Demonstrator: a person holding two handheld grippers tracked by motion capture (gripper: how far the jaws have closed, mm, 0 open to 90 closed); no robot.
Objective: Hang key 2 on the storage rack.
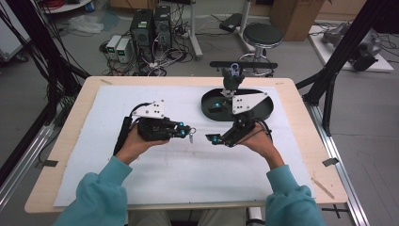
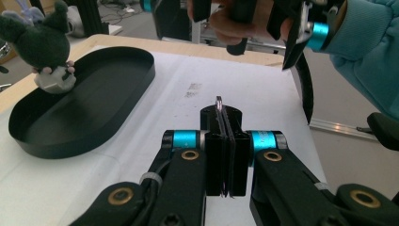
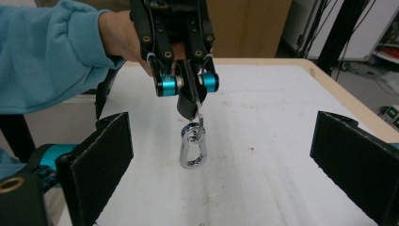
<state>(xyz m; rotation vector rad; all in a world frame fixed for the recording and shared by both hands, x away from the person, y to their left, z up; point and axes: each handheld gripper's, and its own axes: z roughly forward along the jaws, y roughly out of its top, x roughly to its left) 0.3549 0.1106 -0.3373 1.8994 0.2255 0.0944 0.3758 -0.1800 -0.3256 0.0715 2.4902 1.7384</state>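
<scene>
At table centre, the left gripper point(image 1: 184, 131) pinches a thin metal tab, so the polished steel carabiner point(image 3: 193, 147) dangles free for a handover. At its 3 o'clock, the right gripper point(image 1: 212, 138) faces it, foam-padded jaws spread wide and empty. At 1 o'clock lies a matte black oval tray point(image 1: 266, 113) bearing a plush toy point(image 2: 43, 44).
</scene>
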